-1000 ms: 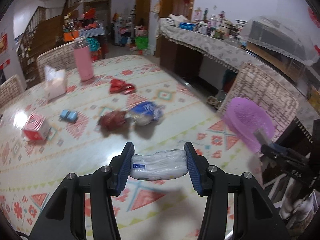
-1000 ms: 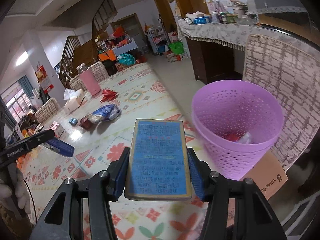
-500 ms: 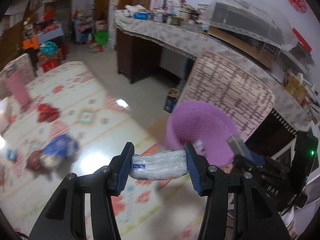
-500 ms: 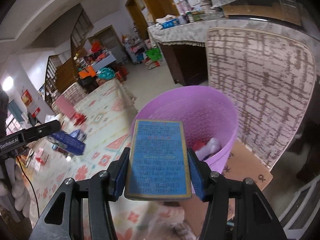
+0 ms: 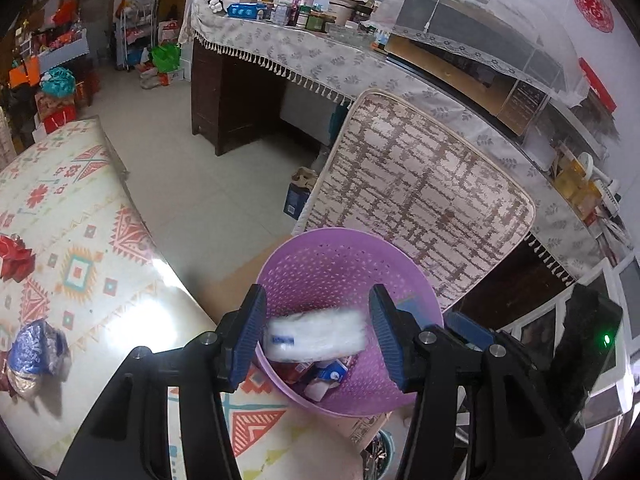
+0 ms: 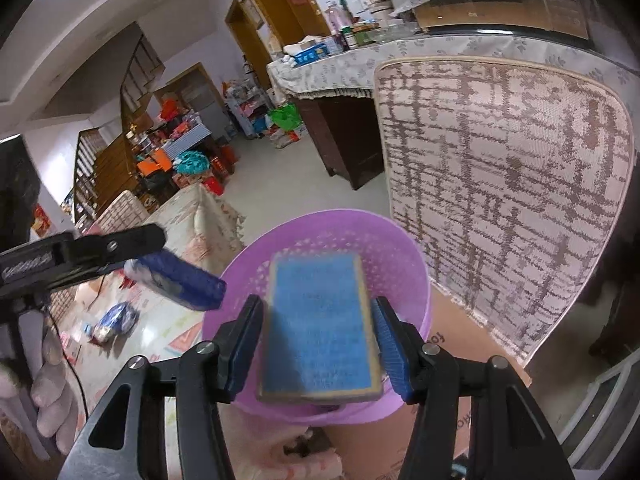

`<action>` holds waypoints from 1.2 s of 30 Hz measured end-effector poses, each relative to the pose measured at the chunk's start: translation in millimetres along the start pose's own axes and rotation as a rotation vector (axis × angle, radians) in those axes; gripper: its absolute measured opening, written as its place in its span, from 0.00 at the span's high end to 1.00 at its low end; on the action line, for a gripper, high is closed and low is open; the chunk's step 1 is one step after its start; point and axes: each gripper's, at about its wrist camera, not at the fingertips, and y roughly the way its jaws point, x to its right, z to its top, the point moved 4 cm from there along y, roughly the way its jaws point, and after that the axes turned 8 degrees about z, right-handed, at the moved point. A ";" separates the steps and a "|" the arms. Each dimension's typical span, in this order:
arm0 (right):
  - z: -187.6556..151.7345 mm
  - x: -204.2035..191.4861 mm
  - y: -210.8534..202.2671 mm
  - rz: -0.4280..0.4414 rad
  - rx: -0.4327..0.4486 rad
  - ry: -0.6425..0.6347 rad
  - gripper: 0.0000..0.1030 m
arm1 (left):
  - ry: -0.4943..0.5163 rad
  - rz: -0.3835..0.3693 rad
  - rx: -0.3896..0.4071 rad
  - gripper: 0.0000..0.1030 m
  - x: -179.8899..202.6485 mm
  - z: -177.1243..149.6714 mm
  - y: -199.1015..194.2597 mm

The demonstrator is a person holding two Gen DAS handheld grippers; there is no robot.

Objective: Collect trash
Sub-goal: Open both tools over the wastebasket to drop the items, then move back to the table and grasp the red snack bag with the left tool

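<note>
A purple perforated trash basket [image 5: 344,256] stands on a cardboard box beside the table; it also shows in the right wrist view [image 6: 400,248]. My left gripper [image 5: 316,336] is over its mouth with jaws spread; a white plastic packet [image 5: 320,334], blurred, sits loose between them with gaps on both sides. My right gripper [image 6: 318,340] is over the basket too, jaws spread; a flat blue box [image 6: 320,328], blurred, lies between them, not touching the pads. Other wrappers lie in the basket's bottom [image 5: 320,376].
A patterned chair back [image 5: 420,200] stands right behind the basket. The patterned table [image 5: 80,272] on the left carries a blue crumpled bag [image 5: 36,348] and a red wrapper [image 5: 12,256]. A long covered sideboard [image 5: 320,64] runs along the wall.
Both grippers moved from over the table to above the basket. Both have opened: the white packet and the blue box are released and look blurred between the jaws.
</note>
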 end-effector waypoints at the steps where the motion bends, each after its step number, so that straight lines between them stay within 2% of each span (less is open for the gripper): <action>1: 1.1 1.9 0.4 0.005 0.003 0.012 0.31 | 0.006 0.004 0.007 0.40 0.1 -1.5 -2.6; 3: 1.3 2.0 -1.2 0.013 0.016 0.021 0.26 | 0.025 0.037 0.032 0.34 -0.5 -7.2 -11.0; 11: -9.9 -16.1 -6.4 0.029 0.003 -0.004 0.25 | 0.009 0.061 0.035 0.33 -19.0 -37.7 -38.8; 18: -25.4 -49.4 -10.7 0.065 -0.012 -0.040 0.18 | -0.034 0.129 0.048 0.33 -59.2 -71.1 -68.4; 23: -50.8 -85.5 5.4 0.119 -0.078 -0.071 0.18 | -0.085 0.198 0.048 0.33 -103.9 -94.3 -86.7; 26: -67.4 -110.5 21.1 0.156 -0.126 -0.089 0.18 | -0.136 0.248 0.054 0.33 -141.5 -110.6 -100.9; 30: -85.0 -147.5 43.8 0.200 -0.163 -0.122 0.18 | -0.261 0.300 0.050 0.33 -205.1 -133.0 -117.7; 36: -98.9 -196.4 85.2 0.257 -0.159 -0.159 0.18 | -0.511 0.365 0.047 0.33 -297.3 -157.8 -132.0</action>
